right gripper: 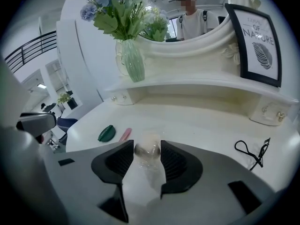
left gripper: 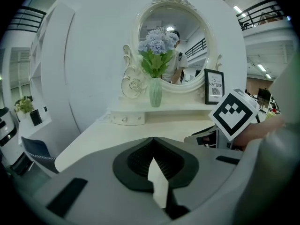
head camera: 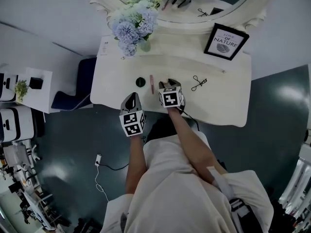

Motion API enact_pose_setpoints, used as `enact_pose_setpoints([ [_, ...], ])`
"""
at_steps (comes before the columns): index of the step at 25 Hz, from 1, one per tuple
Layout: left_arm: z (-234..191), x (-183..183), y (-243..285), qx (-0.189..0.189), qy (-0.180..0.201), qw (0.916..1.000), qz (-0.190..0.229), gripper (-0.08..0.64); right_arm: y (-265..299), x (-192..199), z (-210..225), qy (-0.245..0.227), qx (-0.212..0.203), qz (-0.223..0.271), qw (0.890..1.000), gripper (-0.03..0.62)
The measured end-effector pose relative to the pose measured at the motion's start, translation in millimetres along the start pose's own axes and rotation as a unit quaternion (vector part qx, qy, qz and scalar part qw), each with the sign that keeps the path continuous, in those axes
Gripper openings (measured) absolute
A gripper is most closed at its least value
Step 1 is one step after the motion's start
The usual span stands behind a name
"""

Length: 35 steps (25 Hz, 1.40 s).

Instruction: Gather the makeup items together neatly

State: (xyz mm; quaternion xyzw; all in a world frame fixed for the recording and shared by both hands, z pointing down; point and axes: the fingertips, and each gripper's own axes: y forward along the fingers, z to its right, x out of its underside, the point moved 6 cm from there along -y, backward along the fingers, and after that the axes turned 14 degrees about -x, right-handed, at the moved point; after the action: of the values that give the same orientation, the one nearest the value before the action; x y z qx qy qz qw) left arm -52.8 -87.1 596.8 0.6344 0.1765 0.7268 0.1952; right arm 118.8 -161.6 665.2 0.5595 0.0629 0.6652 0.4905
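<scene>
A small clear makeup item with a dark end (right gripper: 147, 150) lies on the white dressing table (head camera: 218, 106) between the jaws of my right gripper (right gripper: 147, 154), which stand open around it. Just left of it are a pink stick (right gripper: 124, 134) and a round green compact (right gripper: 107, 133); from the head view these are the pink stick (head camera: 151, 84) and the compact (head camera: 140, 82). A black eyelash curler (head camera: 198, 82) lies to the right of my right gripper (head camera: 169, 85). My left gripper (head camera: 131, 97) hovers at the table's front edge, shut and empty, its tips (left gripper: 153, 139) meeting.
A green vase of blue flowers (head camera: 133, 25) and a framed print (head camera: 226, 41) stand on the raised back shelf below the oval mirror (left gripper: 173, 41). A dark chair (head camera: 80, 89) and white side units sit left of the table. Bare tabletop lies right of the curler.
</scene>
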Motion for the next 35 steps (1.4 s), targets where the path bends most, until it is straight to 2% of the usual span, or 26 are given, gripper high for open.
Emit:
enact_pose_setpoints([
  [6, 4, -6, -1, 0.024, -0.005, 0.9997, 0.008, 0.015, -7, -1, -4, -0.004, 0.008, 0.006, 1.0, 0.229],
  [12, 7, -12, -8, 0.048, -0.012, 0.9987, 0.016, 0.015, -35, 4, -9, 0.019, 0.037, 0.009, 0.999, 0.229],
  [18, 26, -8, -22, 0.087, -0.024, 0.9958, 0.017, 0.015, -77, 26, -4, 0.033, 0.08, 0.006, 0.996, 0.229],
  [23, 52, 1, -37, 0.122, -0.032, 0.9915, 0.031, 0.015, -120, 60, 13, 0.068, 0.13, 0.029, 0.989, 0.227],
  [29, 82, 11, -60, 0.174, -0.008, 0.9836, 0.046, 0.015, -148, 94, 26, 0.101, 0.166, 0.044, 0.98, 0.218],
  [35, 88, 7, -63, 0.188, 0.012, 0.9803, 0.059, 0.015, -156, 96, 31, 0.109, 0.176, 0.063, 0.976, 0.209],
])
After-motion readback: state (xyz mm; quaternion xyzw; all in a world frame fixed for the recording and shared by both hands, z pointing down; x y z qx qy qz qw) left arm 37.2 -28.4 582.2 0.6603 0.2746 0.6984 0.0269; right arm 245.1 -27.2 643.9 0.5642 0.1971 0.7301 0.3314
